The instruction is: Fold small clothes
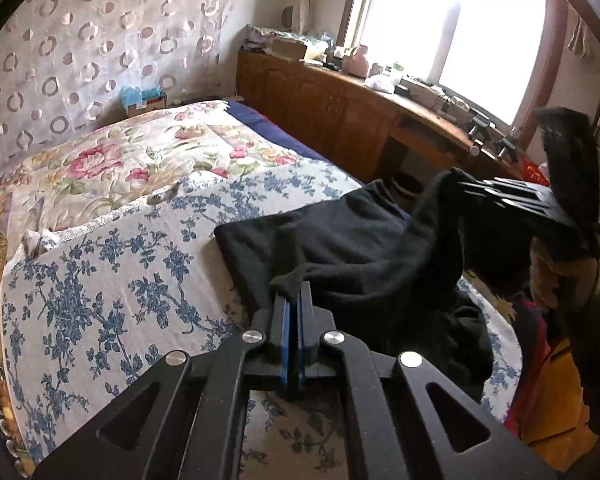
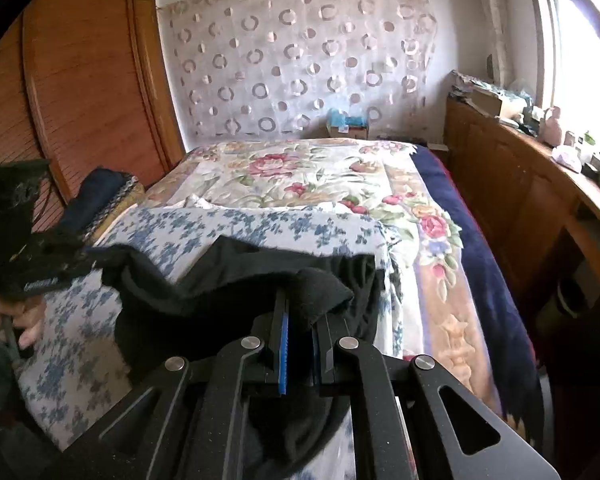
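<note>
Left gripper (image 1: 293,292) is clamped tight on a pinch of the black garment (image 1: 340,248), blue pads pressed together with a nub of cloth poking out at the tip. Over on the other side, the right gripper (image 2: 300,312) has its own bite of the same garment (image 2: 236,276), a thick bunch of fabric wedged between its pads. Two corners held, one in each hand, and that looks like the point: the near edge is lifted off the bed (image 1: 100,280) and stretched between the grippers, while the far part lies on the blue-flowered sheet (image 2: 260,224).

From the left view the cloth sags in the middle and a loose flap hangs off the bed edge, so it isn't flat yet. My read is that this is the carry-over stage of a fold, near edge ready to travel toward the far edge. The fabric looks soft and fleecy, likely to slump, so even tension between both hands will matter.

Beyond lie a rose-patterned quilt (image 2: 300,176) and the wooden sideboard (image 1: 340,120) under the window.
</note>
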The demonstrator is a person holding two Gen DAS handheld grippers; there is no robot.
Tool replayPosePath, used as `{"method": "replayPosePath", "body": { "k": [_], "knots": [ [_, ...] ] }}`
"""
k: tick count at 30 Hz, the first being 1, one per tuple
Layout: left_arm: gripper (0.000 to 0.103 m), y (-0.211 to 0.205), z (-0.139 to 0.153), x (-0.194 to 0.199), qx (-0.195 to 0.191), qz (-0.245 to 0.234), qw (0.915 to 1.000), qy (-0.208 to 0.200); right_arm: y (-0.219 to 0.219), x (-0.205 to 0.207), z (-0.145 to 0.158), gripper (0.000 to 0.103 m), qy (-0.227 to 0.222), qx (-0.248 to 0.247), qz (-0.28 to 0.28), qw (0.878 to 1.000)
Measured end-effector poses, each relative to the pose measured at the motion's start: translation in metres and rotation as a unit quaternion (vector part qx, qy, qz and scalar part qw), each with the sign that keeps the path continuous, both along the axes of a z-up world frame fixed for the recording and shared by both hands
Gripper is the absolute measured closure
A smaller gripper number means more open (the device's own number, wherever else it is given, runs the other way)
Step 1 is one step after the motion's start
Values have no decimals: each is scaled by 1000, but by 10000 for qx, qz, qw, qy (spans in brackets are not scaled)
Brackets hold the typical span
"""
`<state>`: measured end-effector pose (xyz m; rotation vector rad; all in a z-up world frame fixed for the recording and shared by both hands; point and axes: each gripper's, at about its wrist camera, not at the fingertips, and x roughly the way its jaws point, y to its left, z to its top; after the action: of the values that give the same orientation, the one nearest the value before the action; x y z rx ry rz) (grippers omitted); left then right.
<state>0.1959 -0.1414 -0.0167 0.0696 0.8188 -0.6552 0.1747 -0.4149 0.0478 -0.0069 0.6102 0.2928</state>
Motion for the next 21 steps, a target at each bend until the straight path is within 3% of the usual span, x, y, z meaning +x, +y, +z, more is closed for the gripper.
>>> {"method": "replayPosePath", "body": {
  "k": [4, 10, 15, 19, 21],
  "knots": [
    [100, 9, -3, -15, -5, -12, 10000, -34, 10, 5, -3, 94, 161, 42, -70, 9998],
    [100, 25, -9, -41, -23, -163, 9998, -94, 17, -76, 8, 94, 334, 378, 226, 9985],
    [100, 33, -20, -49, -103, -370, 9993, -31, 43, -132, -24, 94, 1042, 384, 76, 9938],
    [100, 38, -22, -49, -241, -548, 9982, 31, 64, -146, -49, 94, 1551, 163, -312, 9873],
    [100, 41, -22, -50, -335, -625, 9975, 36, 67, -151, -56, 85, 1750, 55, -665, 9823]
  ]
}}
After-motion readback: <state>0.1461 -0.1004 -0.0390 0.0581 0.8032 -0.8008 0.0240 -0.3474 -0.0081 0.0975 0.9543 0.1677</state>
